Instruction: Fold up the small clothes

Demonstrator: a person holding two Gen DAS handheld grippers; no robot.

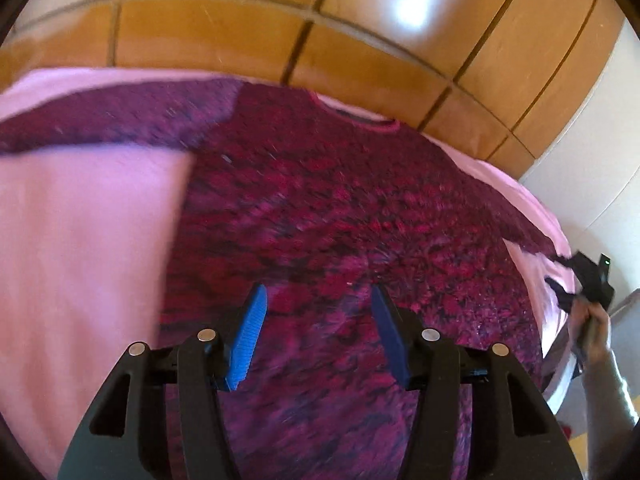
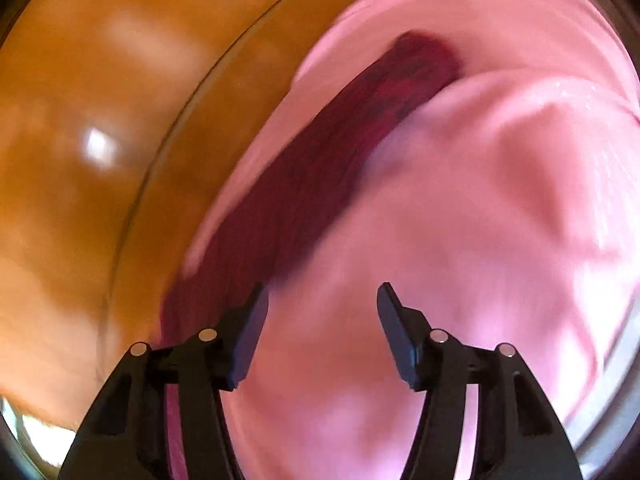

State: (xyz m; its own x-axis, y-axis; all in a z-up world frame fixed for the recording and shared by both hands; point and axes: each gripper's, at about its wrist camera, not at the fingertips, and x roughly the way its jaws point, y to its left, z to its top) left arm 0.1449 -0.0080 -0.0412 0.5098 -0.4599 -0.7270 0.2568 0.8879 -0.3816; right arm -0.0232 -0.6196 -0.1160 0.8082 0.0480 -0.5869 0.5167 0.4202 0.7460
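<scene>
A dark red and magenta knit sweater [image 1: 340, 200] lies spread flat, front up, on a pink sheet [image 1: 80, 240], its sleeves stretched out to left and right. My left gripper [image 1: 318, 292] hovers open over the sweater's lower body, nothing between its blue pads. At the right edge of that view a hand [image 1: 596, 320] holds the other tool's black body near the right sleeve's end. The right wrist view is blurred: one sleeve [image 2: 320, 168] runs diagonally across the pink sheet [image 2: 480, 240]. My right gripper [image 2: 323, 288] is open and empty beside the sleeve's near end.
Glossy wooden panels [image 1: 240, 32] rise behind the bed along the sweater's collar side and fill the left of the right wrist view [image 2: 80, 160]. A white wall or cabinet [image 1: 592, 160] stands past the bed's right edge.
</scene>
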